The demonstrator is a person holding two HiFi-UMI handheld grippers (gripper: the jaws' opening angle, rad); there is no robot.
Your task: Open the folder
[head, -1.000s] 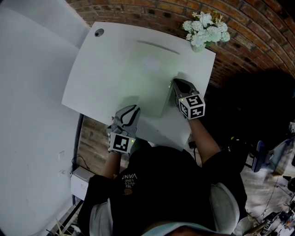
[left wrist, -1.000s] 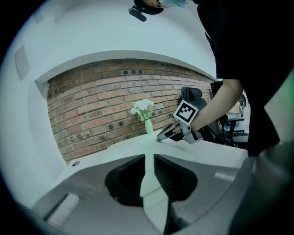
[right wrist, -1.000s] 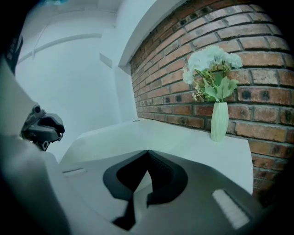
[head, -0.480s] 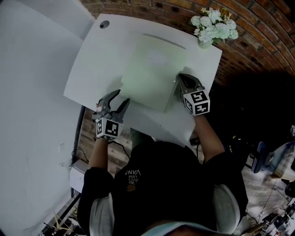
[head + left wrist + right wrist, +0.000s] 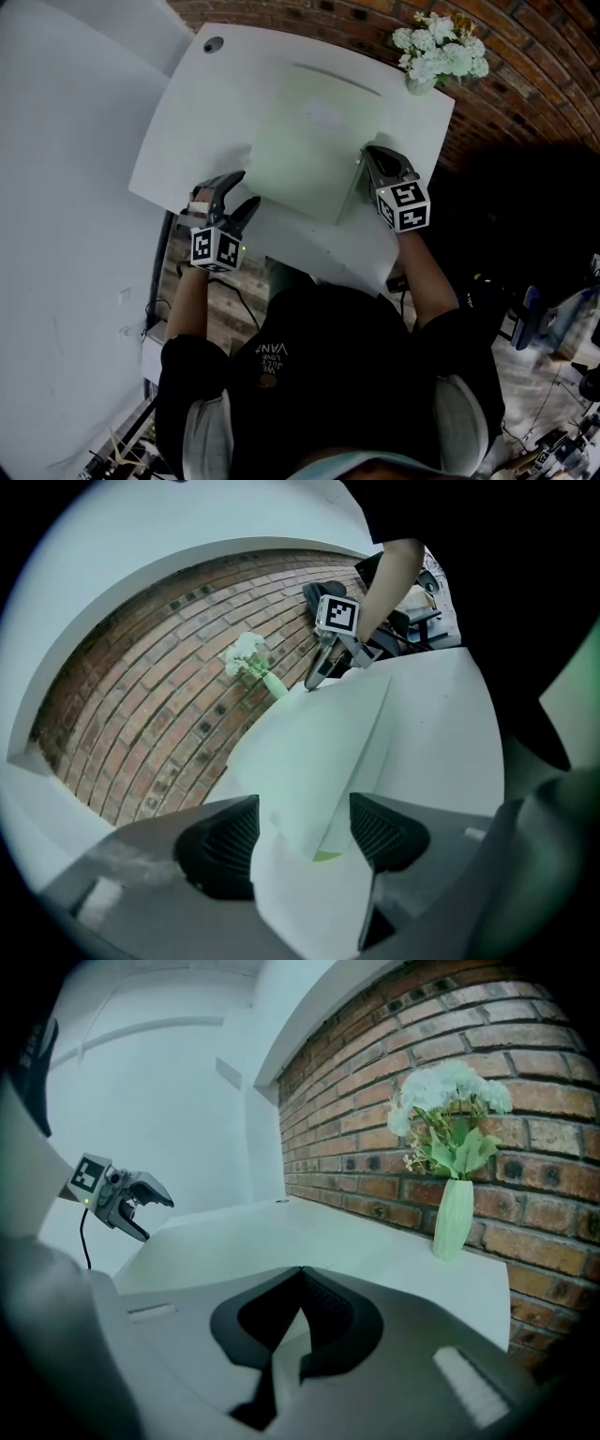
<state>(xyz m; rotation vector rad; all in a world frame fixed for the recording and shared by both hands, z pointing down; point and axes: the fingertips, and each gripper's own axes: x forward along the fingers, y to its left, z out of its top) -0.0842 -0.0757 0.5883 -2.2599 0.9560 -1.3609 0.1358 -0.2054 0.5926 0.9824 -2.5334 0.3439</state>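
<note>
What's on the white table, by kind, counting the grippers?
Flat pale green folder: 1
Ribbed pale green vase of white flowers: 1
Grey two-jaw grippers with marker cubes: 2 (left gripper, right gripper)
Total: 4

A thin, pale green folder [image 5: 305, 150] is laid flat on the middle of the white table [image 5: 187, 122]. At its near left corner the upper leaf is seen slightly off the lower, with a green sliver shown beneath. Its right edge is pinched by the right gripper [image 5: 367, 158].
</note>
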